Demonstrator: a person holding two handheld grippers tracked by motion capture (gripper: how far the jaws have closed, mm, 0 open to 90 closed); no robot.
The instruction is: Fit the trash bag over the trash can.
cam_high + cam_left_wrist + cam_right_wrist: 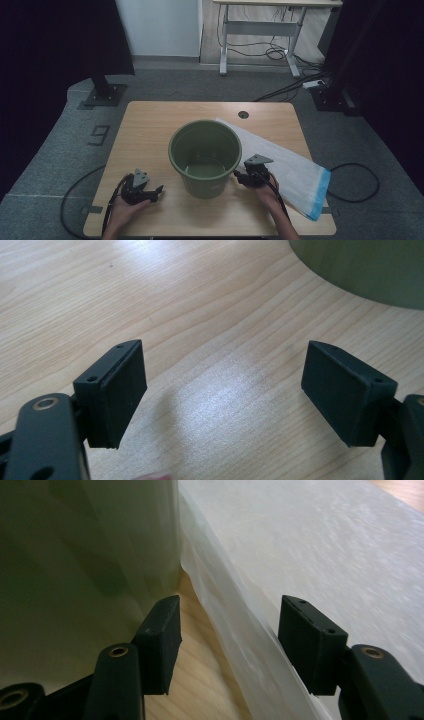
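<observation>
An empty olive-green bucket (205,155) stands upright in the middle of the wooden table (150,125). A flat white plastic bag (295,170) with a blue end lies to its right, partly tucked behind it. My right gripper (240,177) sits low at the bucket's right side, open. In the right gripper view (230,640) the bucket wall (75,555) stands just left of the jaws. The bag's edge (310,545) runs between them with no pad pressing on it. My left gripper (158,190) rests open on the table left of the bucket, with bare wood between its jaws (225,390).
The bucket's base (370,270) shows at the top right of the left gripper view. A round cable hole (243,114) sits near the table's far edge. Cables trail from both grippers over the near edge. Dark stands and another desk stand on the floor beyond.
</observation>
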